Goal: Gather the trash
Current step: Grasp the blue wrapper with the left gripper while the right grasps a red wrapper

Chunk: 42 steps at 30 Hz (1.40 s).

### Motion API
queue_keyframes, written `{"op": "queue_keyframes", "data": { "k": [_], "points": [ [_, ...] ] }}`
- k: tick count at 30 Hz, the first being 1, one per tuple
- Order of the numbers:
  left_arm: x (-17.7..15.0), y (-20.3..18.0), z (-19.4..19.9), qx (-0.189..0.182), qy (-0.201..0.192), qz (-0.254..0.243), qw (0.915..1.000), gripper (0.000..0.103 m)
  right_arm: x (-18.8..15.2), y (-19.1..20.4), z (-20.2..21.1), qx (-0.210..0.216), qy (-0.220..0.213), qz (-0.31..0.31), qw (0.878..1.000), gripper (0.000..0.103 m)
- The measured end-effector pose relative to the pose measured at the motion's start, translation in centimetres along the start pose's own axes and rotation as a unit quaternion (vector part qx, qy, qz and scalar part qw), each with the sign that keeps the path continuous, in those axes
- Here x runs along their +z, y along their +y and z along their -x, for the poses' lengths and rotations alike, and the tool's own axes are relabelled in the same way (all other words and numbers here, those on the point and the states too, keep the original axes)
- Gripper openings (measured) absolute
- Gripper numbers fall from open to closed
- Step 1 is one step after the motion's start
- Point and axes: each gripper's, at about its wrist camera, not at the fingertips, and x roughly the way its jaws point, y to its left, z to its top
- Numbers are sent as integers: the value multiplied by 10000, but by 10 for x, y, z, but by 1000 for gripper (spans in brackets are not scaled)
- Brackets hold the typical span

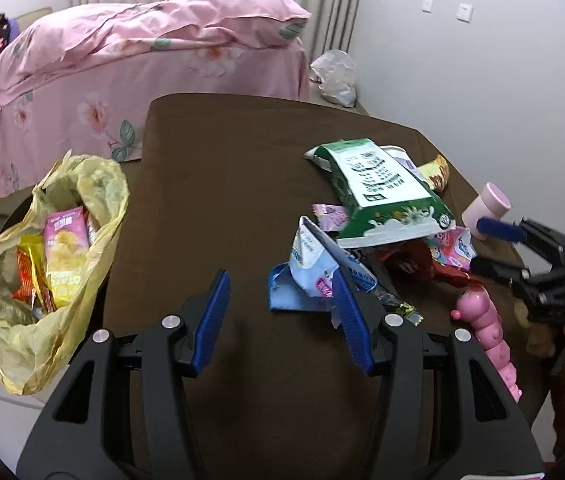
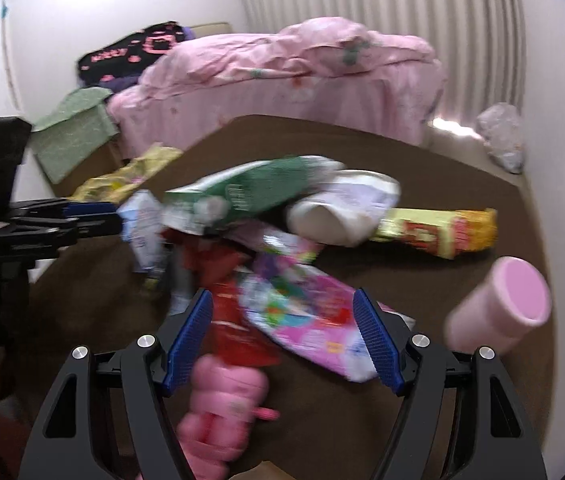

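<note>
Gaping left claw over bare brown table, right claw spread above wrapper pile

We see matt brown cloth over the table, a thin crinkled yellow plastic bag, glossy printed snack wrappers, a smooth pink plastic cup and ribbed blue pads on matt black plastic fingers.

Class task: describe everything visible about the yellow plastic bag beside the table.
The yellow plastic bag is thin, translucent and crinkled. It hangs open-mouthed at the left edge of the brown table, its rim sagging. Inside lie snack wrappers: a pink-and-yellow chip packet upright, orange ones beside it. No gripper touches it. In the right wrist view, only a blurred yellow edge shows.
</note>
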Motion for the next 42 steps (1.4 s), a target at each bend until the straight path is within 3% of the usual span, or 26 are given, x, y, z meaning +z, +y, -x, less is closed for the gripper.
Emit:
{"op": "queue_keyframes", "data": {
  "k": [3, 6, 10, 16, 18, 22, 27, 30, 33, 38, 42],
  "points": [
    [-3, 9, 3, -120, 26, 132, 9998, 51, 3, 25, -9, 109, -35, 322, 9994, 65],
    [-7, 16, 7, -221, 33, 255, 9994, 51, 8, 42, -27, -36, 201, 592, 9980, 53],
    [-10, 25, 12, -278, 17, 407, 9988, 51, 10, 43, -47, -26, 539, 514, 9972, 26],
    [-12, 42, 14, -384, -9, 807, 9960, 51, -2, 34, -27, -142, 381, 127, 9991, 24],
    [-12, 43, 15, -551, -43, 888, 9945, 57, -11, 29, -14, -221, 299, -45, 9993, 24],
    [-6, 28, 12, -778, -35, 752, 9941, 61, -22, 20, 5, -414, 173, -259, 9987, 24],
    [11, 4, 0, -1092, 57, 697, 9916, 61, -28, 22, 25, -333, -80, -359, 9988, 24],
    [20, -10, -9, -838, 50, 507, 9952, 61, -31, 29, 30, -199, -149, -316, 9992, 24],
    [19, -13, -27, -587, 320, 466, 9967, 63, -34, 37, 33, -259, -213, -163, 9993, 24],
    [13, -2, -23, -664, 417, 697, 9945, 64, -38, 28, 39, -357, -308, -366, 9982, 24],
    [7, 10, -21, -881, 555, 992, 9896, 63, -37, 24, 45, -200, -459, -530, 9973, 24]
  ]
}}
